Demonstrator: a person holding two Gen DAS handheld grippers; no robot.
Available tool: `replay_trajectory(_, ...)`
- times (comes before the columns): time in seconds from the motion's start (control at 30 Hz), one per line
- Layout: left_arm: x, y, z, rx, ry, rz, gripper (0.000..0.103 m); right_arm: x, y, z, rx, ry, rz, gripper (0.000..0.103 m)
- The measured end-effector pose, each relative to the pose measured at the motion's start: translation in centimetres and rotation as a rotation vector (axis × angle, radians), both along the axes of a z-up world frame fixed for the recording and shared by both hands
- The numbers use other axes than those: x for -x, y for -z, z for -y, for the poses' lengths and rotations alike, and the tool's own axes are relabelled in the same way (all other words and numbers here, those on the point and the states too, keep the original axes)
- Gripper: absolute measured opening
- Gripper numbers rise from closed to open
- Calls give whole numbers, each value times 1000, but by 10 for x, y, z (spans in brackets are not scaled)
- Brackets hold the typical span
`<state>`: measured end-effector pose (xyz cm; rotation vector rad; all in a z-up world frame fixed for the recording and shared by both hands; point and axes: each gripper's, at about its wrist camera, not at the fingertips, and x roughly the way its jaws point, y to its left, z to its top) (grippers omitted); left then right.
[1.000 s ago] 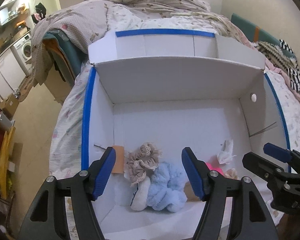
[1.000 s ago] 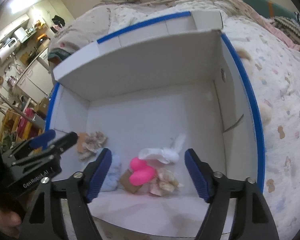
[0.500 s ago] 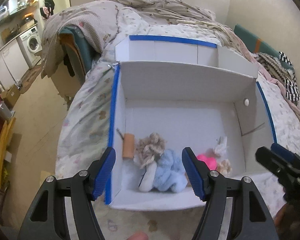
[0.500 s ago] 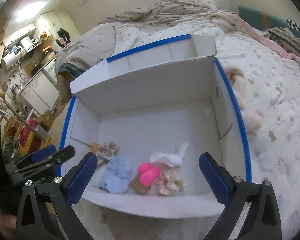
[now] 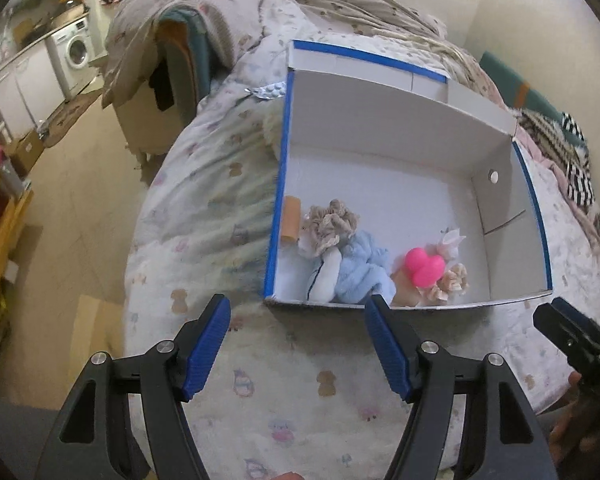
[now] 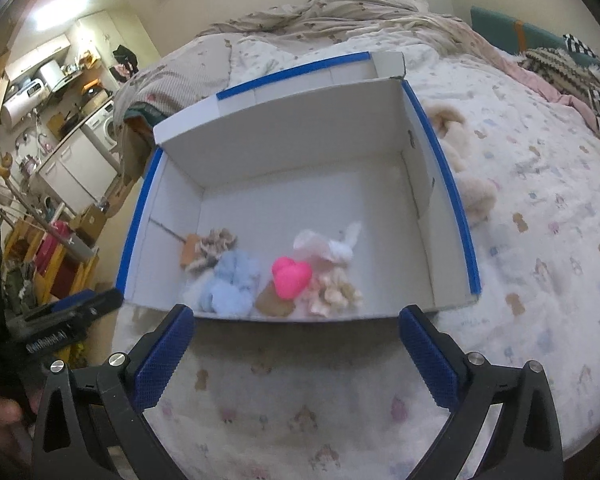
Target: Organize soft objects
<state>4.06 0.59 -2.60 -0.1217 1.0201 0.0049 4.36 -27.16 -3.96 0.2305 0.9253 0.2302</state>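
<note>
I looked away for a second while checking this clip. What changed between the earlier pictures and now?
Both grippers drew back out of the white box: the left gripper and right gripper now hang over the bedspread in front of it. The right one's jaws spread wider; both are empty. The blue scrunchie, pink heart and other soft items lie where they were.

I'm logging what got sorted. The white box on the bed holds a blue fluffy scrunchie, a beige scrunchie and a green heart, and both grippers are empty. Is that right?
Not quite: the heart is bright pink, not green, as the right wrist view shows. The rest stands: the blue fluffy scrunchie and beige scrunchie lie in the white box, and the left gripper and right gripper are empty.
</note>
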Motion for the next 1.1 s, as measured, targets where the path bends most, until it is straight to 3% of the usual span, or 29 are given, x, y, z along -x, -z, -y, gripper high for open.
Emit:
replay_trajectory(0.13, 17, -11, -3, -7, -7, 66, 67, 12, -3, 2, 3, 22, 23, 103)
replay_trajectory(0.27, 27, -20, -12, 63, -20, 111, 75, 19, -7, 1, 1, 48, 58, 103)
replay_trajectory(0.37, 31, -27, -13, 38, -33, 158, 76, 21, -8, -2, 2, 54, 67, 103)
replay_trajectory(0.5, 40, -40, -11, -15, -47, 264, 95, 24, -14, -6, 8, 50, 114, 103)
replay_trajectory(0.63, 46, -49, -5, -84, -40, 344, 101, 29, -24, -11, 36, 56, 194, 103)
replay_trajectory(0.83, 44, -43, -6, -129, -55, 357, 101, 34, -37, -15, 88, 80, 286, 103)
replay_trajectory(0.93, 36, -34, -11, -84, -65, 302, 101, 34, -38, -19, 110, 71, 302, 103)
replay_trajectory(1.1, 36, -35, -10, -77, -57, 314, 101, 31, -36, -21, 111, 65, 291, 103)
